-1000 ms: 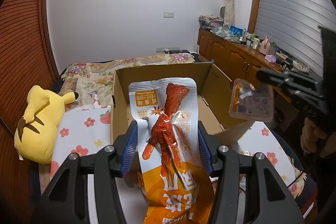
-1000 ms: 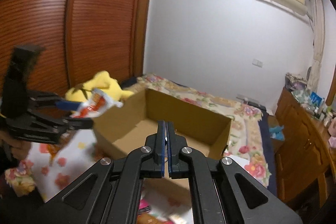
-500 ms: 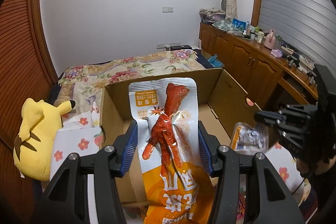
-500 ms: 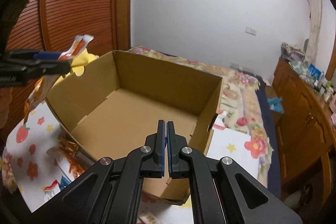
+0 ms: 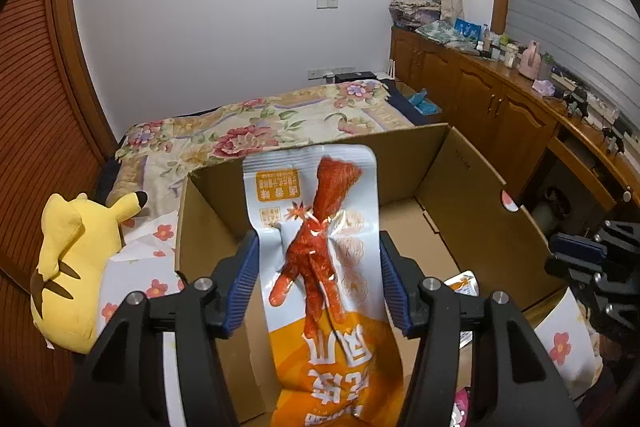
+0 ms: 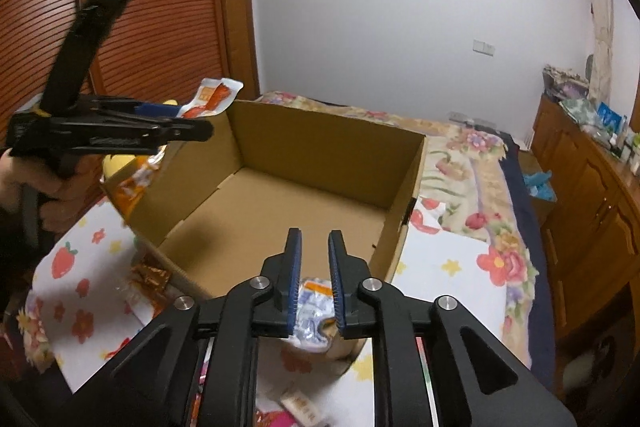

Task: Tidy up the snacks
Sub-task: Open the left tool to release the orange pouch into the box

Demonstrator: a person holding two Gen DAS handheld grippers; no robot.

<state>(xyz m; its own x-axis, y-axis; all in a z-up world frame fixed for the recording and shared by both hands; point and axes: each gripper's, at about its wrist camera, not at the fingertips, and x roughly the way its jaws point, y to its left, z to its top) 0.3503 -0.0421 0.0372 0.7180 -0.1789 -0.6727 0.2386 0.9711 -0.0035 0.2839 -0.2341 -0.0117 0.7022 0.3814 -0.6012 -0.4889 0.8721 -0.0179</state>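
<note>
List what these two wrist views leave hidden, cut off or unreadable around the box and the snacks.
- Orange and white snack pouch, left wrist view: lower end cut off by the frame edge; whether the opening left gripper still presses on it is unclear.
- Small packet, right wrist view: blurred, print unreadable, partly behind the opening right gripper.
- Cardboard box floor, left wrist view: near part hidden by the pouch.

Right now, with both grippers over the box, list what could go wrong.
1. The left gripper is opening around the orange chicken-foot packet, which hangs over the near wall of the cardboard box; it may slide outside.
2. The right gripper is opening over a small packet right at the box's near edge; it could tip out.
3. The two grippers work close together and might collide.
</note>
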